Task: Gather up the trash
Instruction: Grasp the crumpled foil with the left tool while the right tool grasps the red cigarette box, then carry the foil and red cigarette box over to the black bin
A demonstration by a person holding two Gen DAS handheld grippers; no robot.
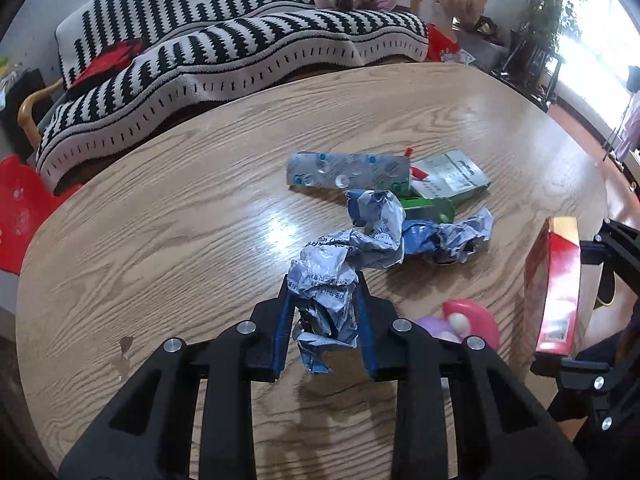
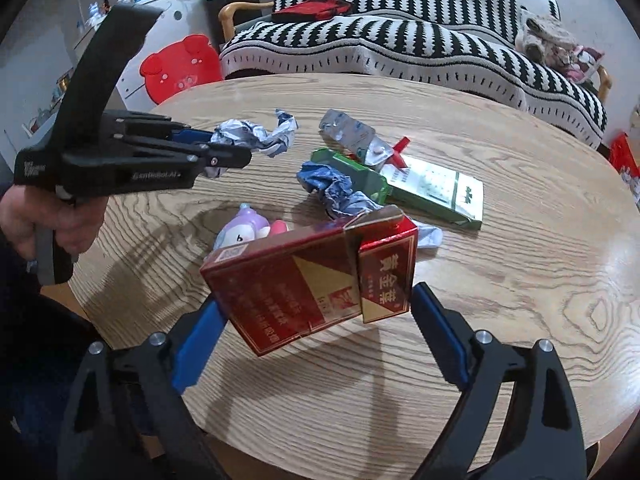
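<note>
With the left claw [image 1: 325, 322] pinching a crumpled wrapper [image 1: 326, 300] and the right claw [image 2: 320, 332] clamping a red carton [image 2: 308, 280] above the desk [image 2: 500, 300], loose paper could tear free or the carton's flap slip out.

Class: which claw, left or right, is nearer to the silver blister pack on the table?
Left. The left claw, clamped on crumpled paper, sits just short of the blister pack; the right claw, holding the red box, is farther back.
</note>
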